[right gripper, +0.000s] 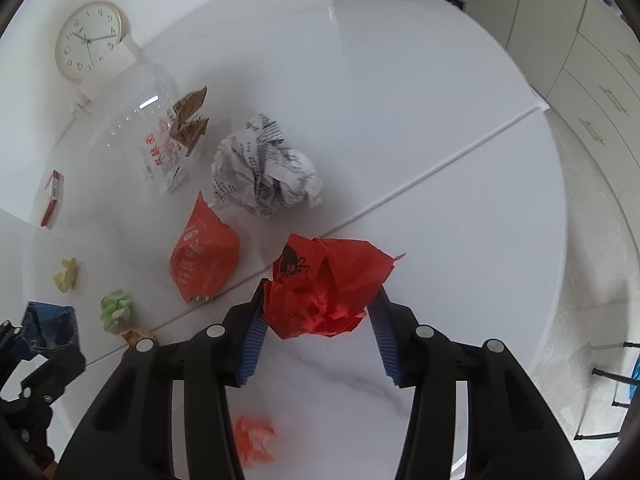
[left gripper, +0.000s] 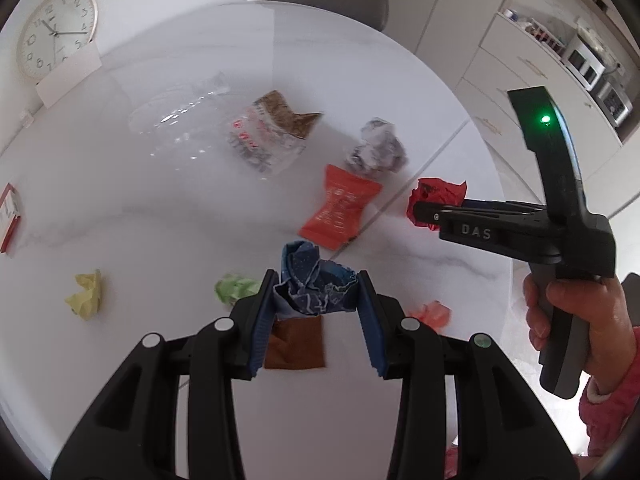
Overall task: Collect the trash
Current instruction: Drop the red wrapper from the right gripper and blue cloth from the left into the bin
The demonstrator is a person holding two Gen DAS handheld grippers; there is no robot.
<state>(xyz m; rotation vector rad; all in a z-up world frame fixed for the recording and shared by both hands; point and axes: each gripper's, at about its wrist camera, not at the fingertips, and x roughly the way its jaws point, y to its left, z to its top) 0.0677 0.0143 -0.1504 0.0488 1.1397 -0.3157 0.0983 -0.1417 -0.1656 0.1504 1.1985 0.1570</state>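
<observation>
- Left wrist view: the left hand-held gripper (left gripper: pixel 317 300) is gripping a crumpled blue wrapper (left gripper: pixel 316 286) between its ribbed pads, jaws narrowed on it, and the wad is riding above the white tabletop (left gripper: pixel 168 208).
- In the same view the right hand-held gripper (left gripper: pixel 426 216), carried in a person's hand (left gripper: pixel 580 320), is biting into a red paper wad (left gripper: pixel 434 196) close to the seam that crosses the tabletop.
- Plenty is waiting: an orange snack packet (left gripper: pixel 340 212), a newsprint ball (left gripper: pixel 376 148), a clear bag with brown contents (left gripper: pixel 268 136), a yellow wad (left gripper: pixel 86 292), a green wad (left gripper: pixel 234 288), a brown square (left gripper: pixel 296 346) and a pale red scrap (left gripper: pixel 432 314). I judge the job to be barely started; no bin is showing.
- Right wrist view: the right hand-held gripper (right gripper: pixel 318 308) is squeezing the red paper wad (right gripper: pixel 320 288), pads pressing its sides; whether the wad is touching the tabletop (right gripper: pixel 400 100) or already clear of it is hard to say from this angle.
- The left hand-held gripper is sitting at the lower left edge with the blue wrapper (right gripper: pixel 48 326), too cropped to read its jaws here.
- The tabletop's rounded rim (right gripper: pixel 560 240) is curving off to the right with bare surface ahead, so room for lifting is looking open; the orange snack packet (right gripper: pixel 204 256) and newsprint ball (right gripper: pixel 264 172) are lying left of the right hand-held gripper, and a clock (right gripper: pixel 90 40) is leaning at the far wall.
</observation>
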